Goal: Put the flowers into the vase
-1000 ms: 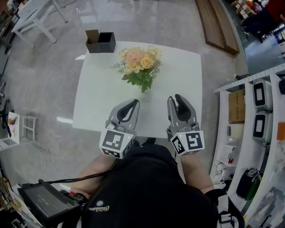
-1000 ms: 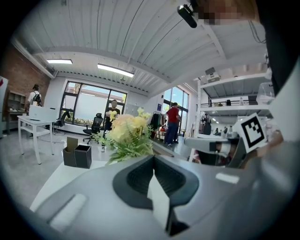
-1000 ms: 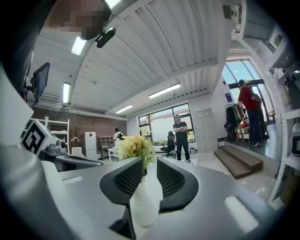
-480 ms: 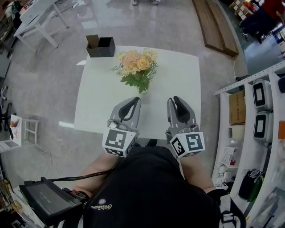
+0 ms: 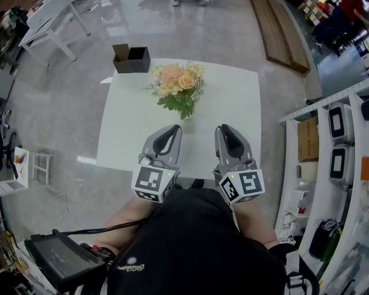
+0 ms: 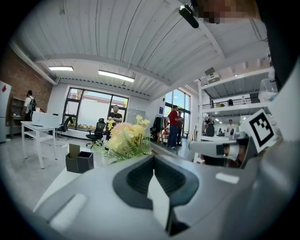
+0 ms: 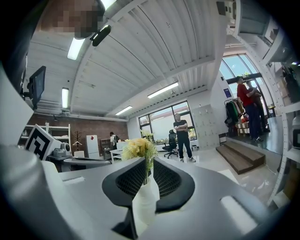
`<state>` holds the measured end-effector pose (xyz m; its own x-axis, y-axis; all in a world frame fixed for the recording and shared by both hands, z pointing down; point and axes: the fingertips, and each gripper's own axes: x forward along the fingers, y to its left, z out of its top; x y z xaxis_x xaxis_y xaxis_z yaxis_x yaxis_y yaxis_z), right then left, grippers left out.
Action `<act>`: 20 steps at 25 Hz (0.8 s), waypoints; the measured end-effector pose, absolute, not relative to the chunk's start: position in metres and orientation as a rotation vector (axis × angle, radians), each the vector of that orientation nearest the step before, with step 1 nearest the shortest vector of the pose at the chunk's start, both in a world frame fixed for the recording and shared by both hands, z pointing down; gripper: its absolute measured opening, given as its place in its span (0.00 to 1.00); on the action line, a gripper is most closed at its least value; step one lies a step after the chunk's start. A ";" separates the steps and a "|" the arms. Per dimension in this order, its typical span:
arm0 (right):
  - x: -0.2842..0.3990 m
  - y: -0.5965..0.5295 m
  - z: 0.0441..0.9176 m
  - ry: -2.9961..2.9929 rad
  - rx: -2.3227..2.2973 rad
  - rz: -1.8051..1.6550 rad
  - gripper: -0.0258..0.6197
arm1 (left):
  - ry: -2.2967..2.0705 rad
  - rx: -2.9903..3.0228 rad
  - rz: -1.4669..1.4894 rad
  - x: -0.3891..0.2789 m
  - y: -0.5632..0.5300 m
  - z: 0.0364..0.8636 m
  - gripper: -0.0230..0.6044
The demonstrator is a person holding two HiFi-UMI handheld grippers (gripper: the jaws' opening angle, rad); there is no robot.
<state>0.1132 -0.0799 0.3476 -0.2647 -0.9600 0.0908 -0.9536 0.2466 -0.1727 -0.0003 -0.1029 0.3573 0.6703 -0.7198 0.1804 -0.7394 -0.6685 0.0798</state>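
A bouquet of yellow and peach flowers [image 5: 177, 86] stands upright in a white vase [image 5: 188, 116] near the middle back of the white table [image 5: 233, 98]. Both grippers hover side by side at the table's front edge, well short of the vase and pointing toward it. My left gripper [image 5: 173, 131] has its tips together and holds nothing; its own view shows the flowers [image 6: 124, 137] beyond the jaws. My right gripper [image 5: 226, 128] is closing, with a narrow gap left and nothing between the jaws. Through that gap the right gripper view shows the distant flowers [image 7: 138, 147].
A black box and a brown box [image 5: 131, 56] sit at the table's far left corner. Shelving with appliances [image 5: 340, 144] stands close on the right. Wooden steps [image 5: 282, 34] lie beyond the table, a white desk [image 5: 46, 17] at far left. People stand in the background.
My right gripper's jaws have narrowed. Both grippers have stayed at the table's front edge, and the flowers have not moved.
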 end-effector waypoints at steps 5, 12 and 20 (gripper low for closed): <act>0.113 -0.079 0.349 2.448 -1.886 -0.308 0.12 | -1.197 2.737 0.205 -0.001 -0.102 0.359 0.05; 0.111 -0.078 0.351 2.454 -1.897 -0.308 0.11 | -1.193 2.738 0.202 -0.001 -0.102 0.359 0.05; 0.107 -0.077 0.352 2.462 -1.879 -0.320 0.11 | -1.192 2.720 0.194 -0.002 -0.101 0.360 0.05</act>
<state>0.1075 -0.0770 0.3517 -0.2715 -0.9570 0.1018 -0.9513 0.2508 -0.1793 -0.0023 -0.1012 0.3599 0.6730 -0.7164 0.1841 -0.7378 -0.6677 0.0989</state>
